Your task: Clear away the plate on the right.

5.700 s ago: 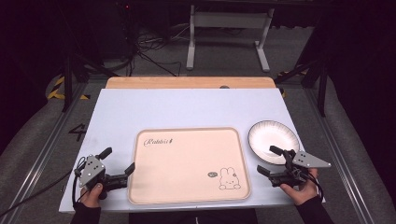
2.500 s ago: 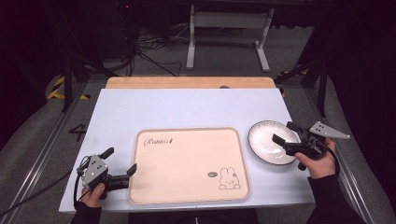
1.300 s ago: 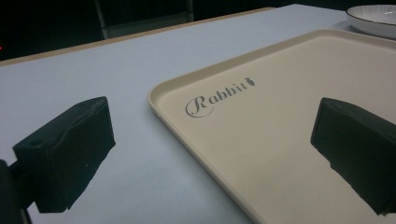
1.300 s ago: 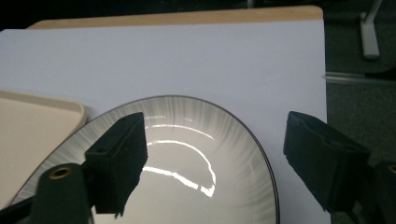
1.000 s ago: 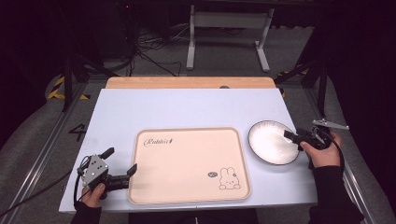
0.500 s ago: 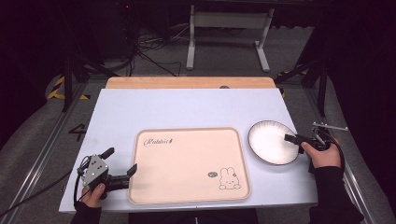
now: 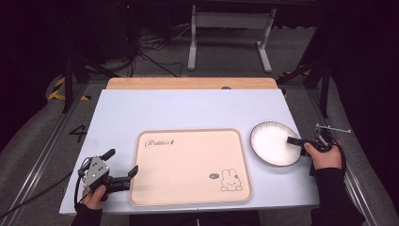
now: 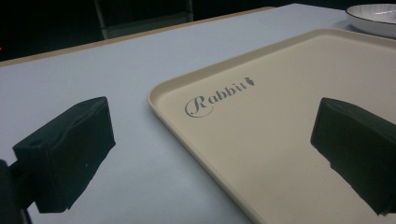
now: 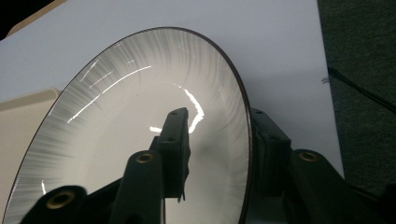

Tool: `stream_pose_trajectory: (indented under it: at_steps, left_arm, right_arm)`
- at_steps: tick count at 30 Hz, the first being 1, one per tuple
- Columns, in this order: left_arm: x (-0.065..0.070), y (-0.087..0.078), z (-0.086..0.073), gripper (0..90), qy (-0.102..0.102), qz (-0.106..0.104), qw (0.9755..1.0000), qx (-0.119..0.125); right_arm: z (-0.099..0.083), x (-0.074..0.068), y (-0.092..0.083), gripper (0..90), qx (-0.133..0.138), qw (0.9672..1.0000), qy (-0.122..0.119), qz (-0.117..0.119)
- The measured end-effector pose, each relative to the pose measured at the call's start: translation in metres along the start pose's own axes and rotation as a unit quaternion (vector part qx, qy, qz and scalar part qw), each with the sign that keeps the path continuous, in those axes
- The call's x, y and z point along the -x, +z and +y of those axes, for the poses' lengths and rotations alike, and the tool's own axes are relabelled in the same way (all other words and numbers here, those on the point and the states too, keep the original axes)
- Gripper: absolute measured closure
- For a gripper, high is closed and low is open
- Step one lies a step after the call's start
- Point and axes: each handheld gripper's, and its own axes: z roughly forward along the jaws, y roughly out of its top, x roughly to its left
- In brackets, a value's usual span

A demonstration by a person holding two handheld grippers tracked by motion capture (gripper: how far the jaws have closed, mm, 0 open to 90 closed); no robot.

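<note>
A white plate [image 7: 275,143] with a dark rim lies on the table, right of the beige rabbit tray [image 7: 188,165]. My right gripper [image 7: 297,142] comes in from the plate's right side. In the right gripper view its jaws straddle the rim of the plate [image 9: 140,116]: one jaw inside the bowl, the other outside against the edge. The right gripper [image 9: 218,116] has just been closing, and a gap still shows at the inner jaw. My left gripper [image 7: 122,161] rests open at the tray's front left corner, with the edge of the tray [image 8: 280,140] between its jaws [image 8: 210,149], untouched.
The plate [image 8: 373,14] appears far off in the left gripper view. A wooden strip [image 7: 190,83] borders the table's far edge, with a metal stand [image 7: 226,28] beyond. The table's right edge runs just past the right hand [image 7: 324,157].
The right hand went from the front right of the table to the plate's right side and settled there; its jaws have narrowed over the rim. The left gripper has stayed put.
</note>
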Motion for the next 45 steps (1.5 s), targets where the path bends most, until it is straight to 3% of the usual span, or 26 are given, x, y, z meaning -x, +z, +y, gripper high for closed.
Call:
stream_pose_trajectory:
  at_steps: [4, 12, 19, 27, 45]
  left_arm:
    - [0.000, 0.000, 0.000, 0.2, 0.000, 0.000, 1.0000, -0.001]
    - [0.000, 0.000, 0.000, 0.2, 0.001, 0.001, 1.0000, -0.001]
    - [0.000, 0.000, 0.000, 0.2, -0.001, 0.001, 1.0000, -0.001]
    - [0.000, 0.000, 0.000, 0.2, 0.000, 0.000, 1.0000, -0.001]
    - [0.000, 0.000, 0.000, 0.2, -0.001, 0.000, 1.0000, -0.001]
  right_arm:
    - [-0.002, 0.000, 0.000, 73.8, 0.007, 0.9998, -0.001, -0.016]
    - [-0.003, 0.000, 0.000, 76.1, 0.011, 0.9997, 0.009, -0.021]
    - [-0.004, 0.006, -0.004, 80.7, 0.004, 0.9985, 0.055, 0.003]
    - [-0.005, 0.013, -0.008, 84.3, -0.007, 0.9939, 0.103, 0.038]
    - [0.000, -0.003, -0.018, 85.1, 0.016, 0.9965, 0.081, 0.015]
